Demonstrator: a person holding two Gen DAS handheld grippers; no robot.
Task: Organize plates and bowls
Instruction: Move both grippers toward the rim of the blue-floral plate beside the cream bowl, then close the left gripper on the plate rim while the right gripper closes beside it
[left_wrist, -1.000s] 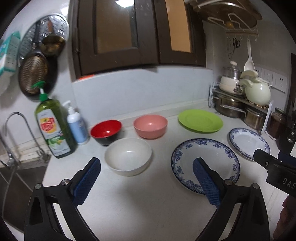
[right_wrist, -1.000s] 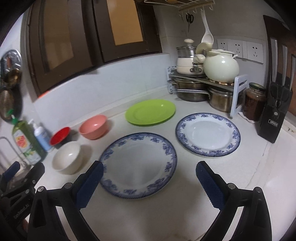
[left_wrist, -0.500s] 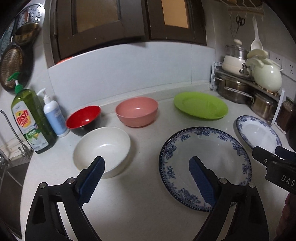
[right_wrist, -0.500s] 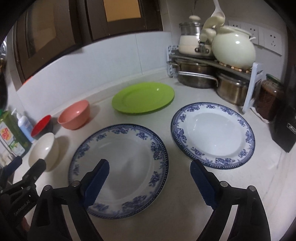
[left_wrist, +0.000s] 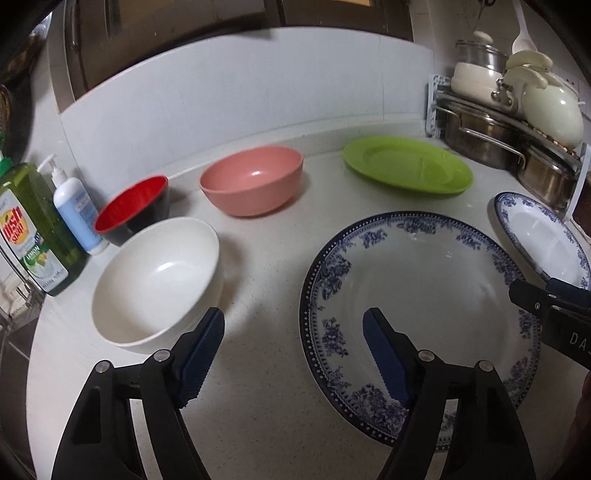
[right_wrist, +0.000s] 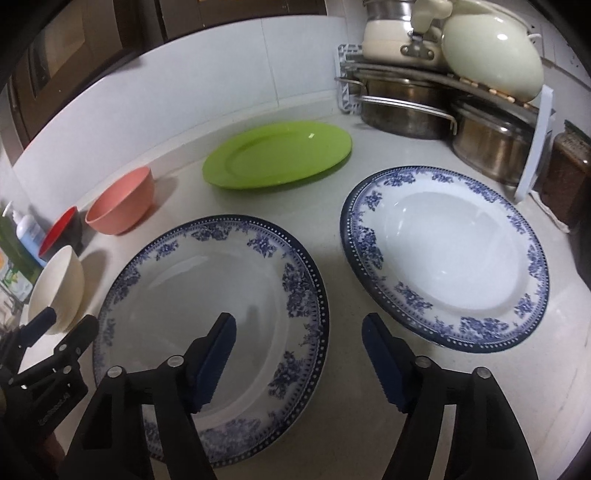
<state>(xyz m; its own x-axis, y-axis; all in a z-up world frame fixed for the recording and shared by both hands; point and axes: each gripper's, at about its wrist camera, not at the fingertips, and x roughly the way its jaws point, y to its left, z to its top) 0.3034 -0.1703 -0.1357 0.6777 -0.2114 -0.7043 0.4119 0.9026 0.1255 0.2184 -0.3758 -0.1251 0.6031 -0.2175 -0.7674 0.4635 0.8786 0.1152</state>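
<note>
Both grippers sit lower and closer to the white countertop (left_wrist: 258, 424) than a second ago, so the dishes look larger and the cabinets have slid out of the top of each view. The left gripper (left_wrist: 293, 328) has its jaws wide apart and empty, one blue pad near the rim of the cream bowl (left_wrist: 157, 280), the other over the near blue-patterned plate (left_wrist: 417, 280). The right gripper (right_wrist: 299, 334) is also spread and empty, straddling the right edge of that same plate (right_wrist: 207, 306). Every dish lies where it did earlier. Only the left view clearly shows the red bowl (left_wrist: 133, 205) at far left, the green dish soap bottle (left_wrist: 33, 229) and the pump bottle (left_wrist: 75, 214). The pink bowl (left_wrist: 253, 179) and green plate (left_wrist: 406, 168) lie along the far wall. The right view shows the second blue-patterned plate (right_wrist: 447, 254) whole, to the right beside the steel pots (right_wrist: 402, 107).
</note>
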